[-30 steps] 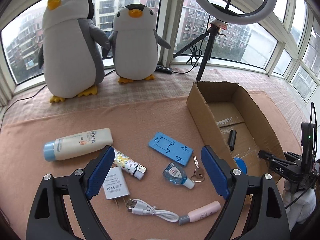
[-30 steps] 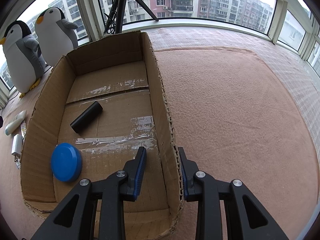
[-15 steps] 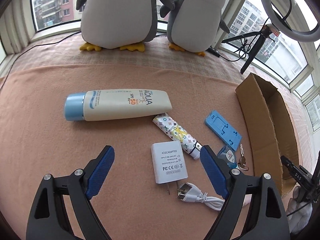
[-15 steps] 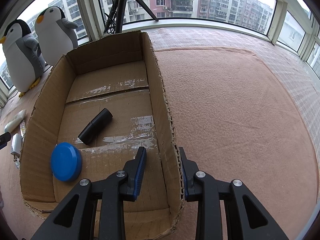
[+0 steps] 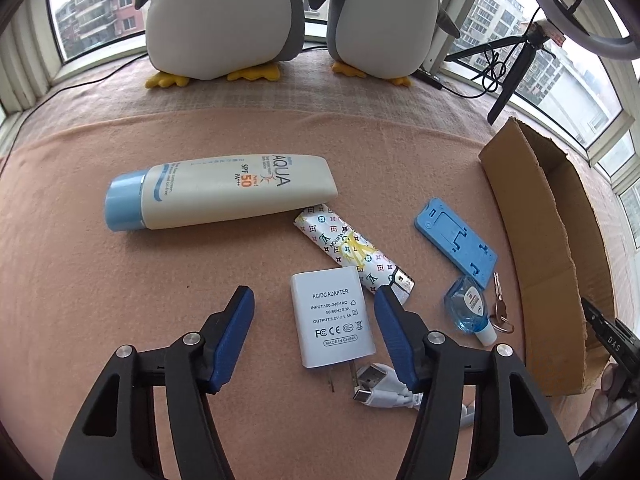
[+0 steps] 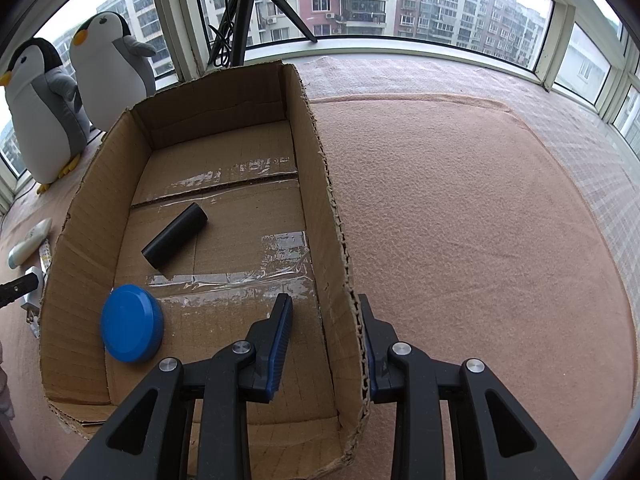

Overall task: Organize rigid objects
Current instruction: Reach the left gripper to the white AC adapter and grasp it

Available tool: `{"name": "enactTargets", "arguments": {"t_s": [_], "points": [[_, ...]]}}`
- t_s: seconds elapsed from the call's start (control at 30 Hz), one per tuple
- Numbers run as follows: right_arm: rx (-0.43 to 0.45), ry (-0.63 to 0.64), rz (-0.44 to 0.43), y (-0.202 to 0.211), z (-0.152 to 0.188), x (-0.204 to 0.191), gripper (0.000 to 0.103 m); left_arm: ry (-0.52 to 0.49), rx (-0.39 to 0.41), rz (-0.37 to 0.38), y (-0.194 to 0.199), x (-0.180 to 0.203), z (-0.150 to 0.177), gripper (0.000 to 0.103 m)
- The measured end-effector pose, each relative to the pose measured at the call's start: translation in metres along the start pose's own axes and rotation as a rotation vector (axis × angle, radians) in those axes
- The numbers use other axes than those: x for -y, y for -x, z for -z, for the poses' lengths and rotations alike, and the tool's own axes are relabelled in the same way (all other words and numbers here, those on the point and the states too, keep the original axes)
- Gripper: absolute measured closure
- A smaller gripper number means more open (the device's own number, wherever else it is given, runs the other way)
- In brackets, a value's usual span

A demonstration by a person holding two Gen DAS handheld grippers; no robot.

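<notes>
My left gripper is open and hangs low over the pink cloth. A white AC adapter lies between its fingers, nearer the right one. Beyond it lie a sunscreen tube, a patterned lighter, a blue phone stand, a small sanitizer bottle, a key and a white USB cable. My right gripper straddles the right wall of the cardboard box, partly open, with a gap on the inner side. Inside the box lie a black cylinder and a blue lid.
Two plush penguins stand at the back by the window. A ring-light tripod stands behind the box. Bare pink cloth stretches to the right of the box.
My left gripper has swung left and come down close over the adapter. The black cylinder rolled to and fro inside the box. My right gripper has stayed on the box wall.
</notes>
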State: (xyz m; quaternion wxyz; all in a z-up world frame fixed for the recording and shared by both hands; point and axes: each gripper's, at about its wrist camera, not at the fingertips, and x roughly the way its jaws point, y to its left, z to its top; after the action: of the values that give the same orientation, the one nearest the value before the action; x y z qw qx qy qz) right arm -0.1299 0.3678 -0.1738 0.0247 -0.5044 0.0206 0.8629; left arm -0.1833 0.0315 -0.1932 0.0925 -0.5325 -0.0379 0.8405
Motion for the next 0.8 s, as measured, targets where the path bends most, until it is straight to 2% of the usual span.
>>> {"name": "enactTargets", "arguments": {"t_s": [0.1,0.2,0.43,0.8], "points": [[0.0,0.0,-0.001,0.0,0.0,0.0,0.075,-0.002,-0.009,-0.001,-0.003,0.001,0.0,0.051],[0.0,0.001,0.0,0.0,0.0,0.0,0.075,-0.008,-0.005,-0.003,-0.002,0.001,0.0,0.053],[0.0,0.002,0.001,0.0,0.0,0.0,0.075,-0.017,0.004,-0.017,-0.002,0.0,0.001,0.068],[0.0,0.005,0.004,-0.001,0.001,0.0,0.075,-0.003,0.034,-0.035,0.01,-0.01,0.006,0.069]]}}
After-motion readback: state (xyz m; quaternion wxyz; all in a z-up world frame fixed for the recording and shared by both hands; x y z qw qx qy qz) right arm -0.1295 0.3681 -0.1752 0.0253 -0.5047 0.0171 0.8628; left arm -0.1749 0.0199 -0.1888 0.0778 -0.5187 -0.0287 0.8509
